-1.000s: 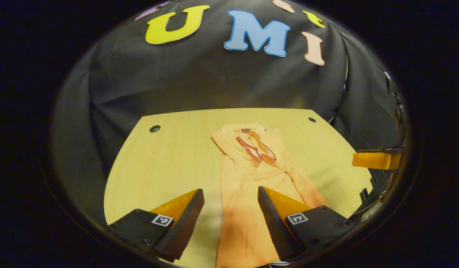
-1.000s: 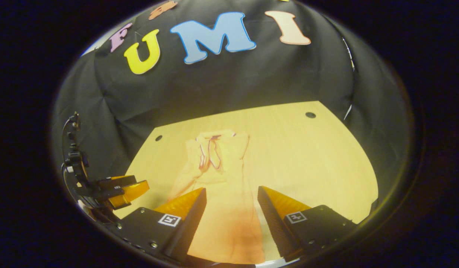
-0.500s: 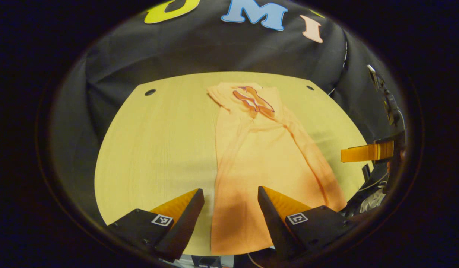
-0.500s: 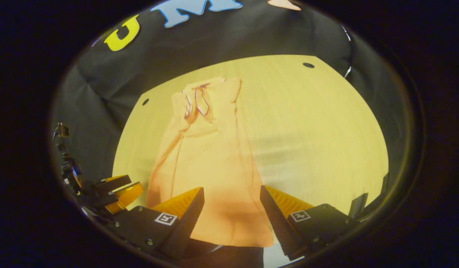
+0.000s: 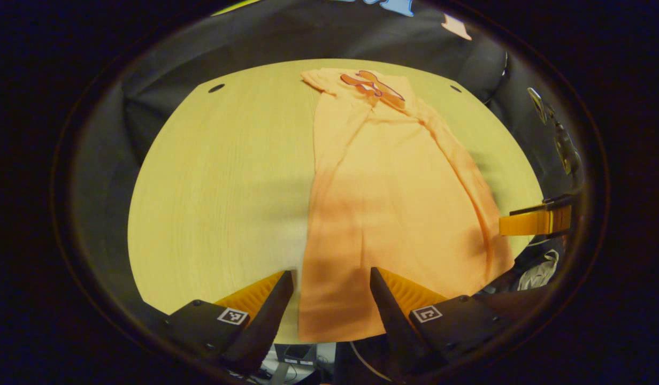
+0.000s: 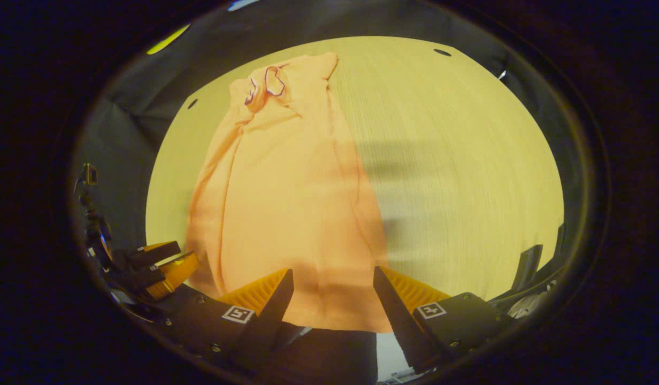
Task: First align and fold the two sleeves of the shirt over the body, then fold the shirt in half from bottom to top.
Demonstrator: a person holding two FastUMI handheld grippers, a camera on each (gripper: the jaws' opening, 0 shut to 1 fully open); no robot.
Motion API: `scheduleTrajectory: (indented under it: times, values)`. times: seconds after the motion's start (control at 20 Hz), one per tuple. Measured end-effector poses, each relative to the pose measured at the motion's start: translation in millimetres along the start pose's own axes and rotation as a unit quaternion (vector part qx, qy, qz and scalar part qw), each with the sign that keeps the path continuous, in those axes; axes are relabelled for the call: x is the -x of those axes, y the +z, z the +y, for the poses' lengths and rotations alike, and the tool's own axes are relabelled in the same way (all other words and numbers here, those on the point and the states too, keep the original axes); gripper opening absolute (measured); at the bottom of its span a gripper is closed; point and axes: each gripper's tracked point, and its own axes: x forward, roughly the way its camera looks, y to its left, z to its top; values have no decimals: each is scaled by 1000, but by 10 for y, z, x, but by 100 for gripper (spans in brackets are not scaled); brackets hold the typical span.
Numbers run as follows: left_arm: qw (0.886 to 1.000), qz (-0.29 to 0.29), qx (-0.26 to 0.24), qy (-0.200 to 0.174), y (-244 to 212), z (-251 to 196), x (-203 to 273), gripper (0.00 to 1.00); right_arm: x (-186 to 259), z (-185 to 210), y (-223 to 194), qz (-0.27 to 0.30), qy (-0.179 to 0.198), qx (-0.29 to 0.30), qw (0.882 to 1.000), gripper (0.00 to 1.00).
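No readable words or numbers here. Each gripper finger block carries a small square black-and-white marker (image 5: 232, 316), a coded pattern, not text. The shirt (image 5: 399, 203) has a dark-outlined shape near its collar, illegible.

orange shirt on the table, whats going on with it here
A person holds two grippers over the near hem of an orange shirt lying lengthwise on a wooden table. Its sleeves already look folded in. The left gripper and right gripper are both open at the bottom edge, gripping nothing yet.
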Motion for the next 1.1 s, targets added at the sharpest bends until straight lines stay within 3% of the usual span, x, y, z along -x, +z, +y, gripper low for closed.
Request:
scheduleTrajectory:
  times: [0.65,0.85,1.1]
  values:
    - [996,84,-16,23,-205,44,-185,96,-232,-129,-175,49,-49,40,997,95]
    - [993,111,-13,25,-208,38,-204,95,-265,-165,-213,69,-85,76,991,95]
    - [992,127,-9,27,-195,37,-225,95,-273,-156,-192,74,-88,77,990,96]
